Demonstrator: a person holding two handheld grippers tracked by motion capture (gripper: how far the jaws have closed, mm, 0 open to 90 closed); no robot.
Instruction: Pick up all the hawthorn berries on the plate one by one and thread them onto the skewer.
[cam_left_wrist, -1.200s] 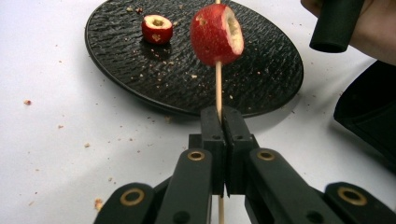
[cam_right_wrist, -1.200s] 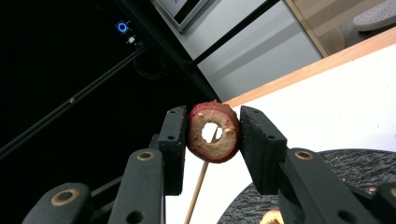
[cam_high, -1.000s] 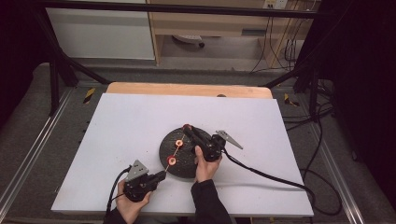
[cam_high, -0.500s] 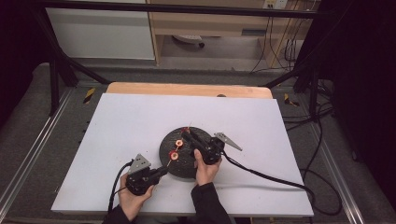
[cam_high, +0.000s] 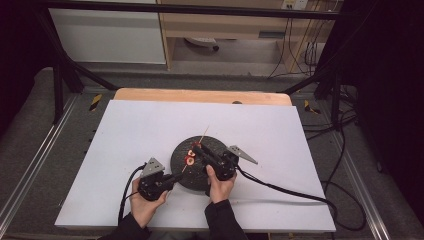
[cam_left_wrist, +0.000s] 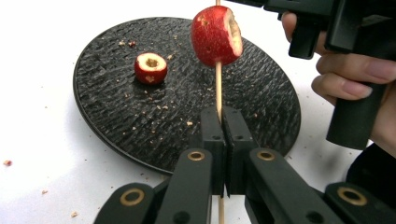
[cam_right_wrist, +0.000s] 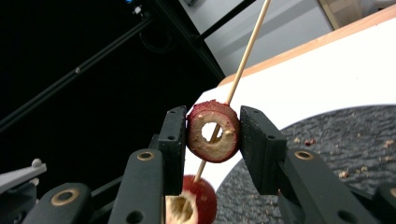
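On the white table (cam_high: 125, 130) in the high view, a round black plate (cam_high: 197, 172) sits near the person's edge. The left gripper (cam_high: 172, 178) comes in from the plate's lower left and the right gripper (cam_high: 196, 148) reaches over the plate from the lower right. A thin wooden skewer (cam_high: 202, 136) slants from the left gripper up and to the right, its free end past the plate's far rim. Small red fruit pieces along it are too small to tell apart here.

In the left gripper view, the left gripper (cam_left_wrist: 223, 140) has its jaws pressed together on the skewer (cam_left_wrist: 218, 84), which runs straight up the middle and leaves the top edge. A cored red fruit (cam_left_wrist: 216, 35) is threaded on the skewer well above the jaws. A second cored fruit (cam_left_wrist: 151, 68) lies loose on the plate (cam_left_wrist: 116, 121), hole upward, among crumbs. The right hand (cam_left_wrist: 355, 74) shows at the right, its gripper cut off by the frame.

In the right gripper view, the right gripper (cam_right_wrist: 212, 133) is clamped on a ringed fruit (cam_right_wrist: 213, 130), one jaw touching each side. The skewer (cam_right_wrist: 245, 51) passes through the ring's hole, tilting up and to the right out of the top edge. Lower on the skewer, a threaded fruit (cam_right_wrist: 196, 203) is partly hidden behind the near jaw.
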